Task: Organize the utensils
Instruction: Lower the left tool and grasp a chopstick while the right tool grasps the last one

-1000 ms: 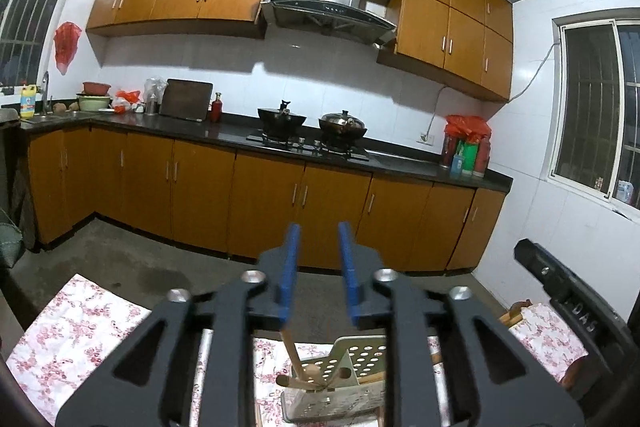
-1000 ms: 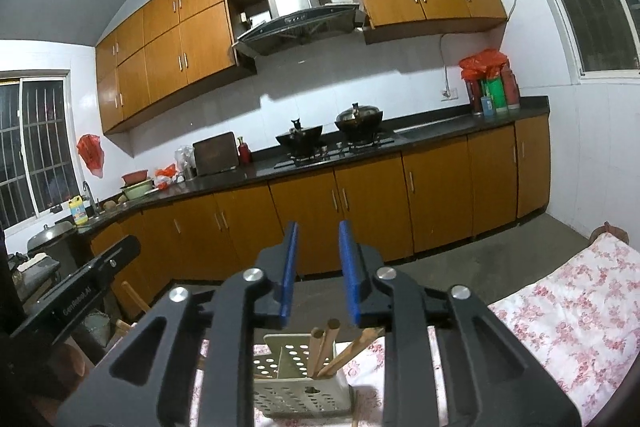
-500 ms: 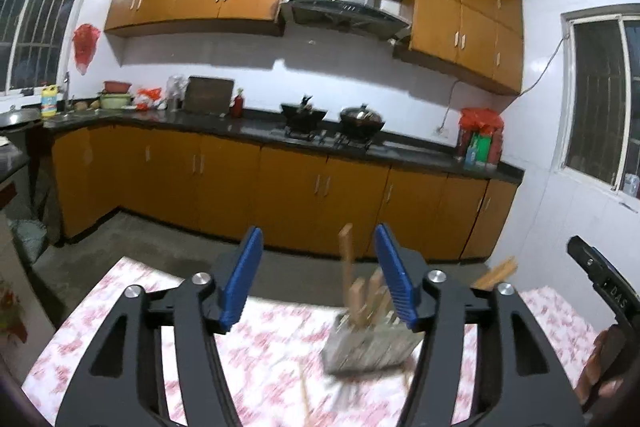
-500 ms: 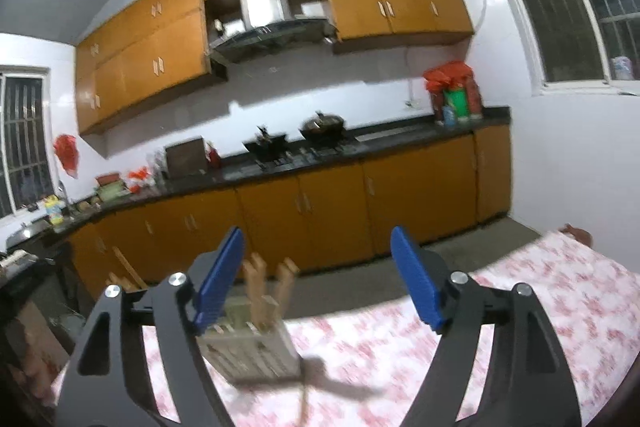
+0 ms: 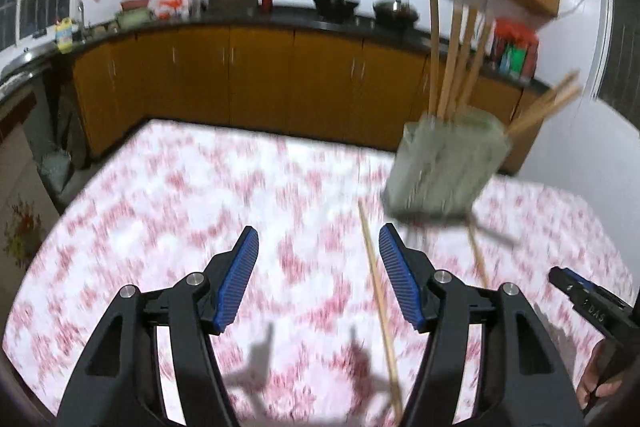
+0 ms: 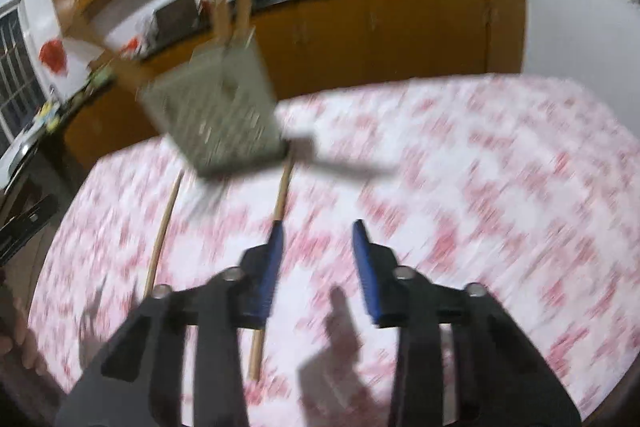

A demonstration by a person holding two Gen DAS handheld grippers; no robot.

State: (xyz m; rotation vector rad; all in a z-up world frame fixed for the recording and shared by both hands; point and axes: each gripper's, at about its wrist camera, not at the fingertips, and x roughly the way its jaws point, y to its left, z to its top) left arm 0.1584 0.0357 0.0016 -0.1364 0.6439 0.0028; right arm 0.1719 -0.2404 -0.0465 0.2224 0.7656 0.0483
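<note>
A pale perforated utensil holder point(image 5: 446, 167) stands on the floral tablecloth point(image 5: 200, 211) with several wooden chopsticks upright in it; it also shows in the right wrist view point(image 6: 216, 115). Two loose chopsticks lie on the cloth: one point(image 5: 378, 307) just inside my left gripper's right finger, another point(image 5: 478, 259) further right. In the right wrist view one chopstick point(image 6: 276, 223) runs under my left finger and another point(image 6: 162, 235) lies further left. My left gripper point(image 5: 318, 279) is open and empty above the cloth. My right gripper point(image 6: 318, 263) is open and empty. Both views are motion-blurred.
Beyond the table's far edge are orange kitchen cabinets point(image 5: 260, 83) and a dark counter with pots. The right gripper's tip point(image 5: 580, 303) shows at the right edge of the left wrist view. The left gripper's tip point(image 6: 24, 227) shows at the left edge of the right wrist view.
Both grippers opened from shut and tilted down toward the table. The holder and loose chopsticks came into fuller view. The right gripper's jaws are narrower than half a second ago.
</note>
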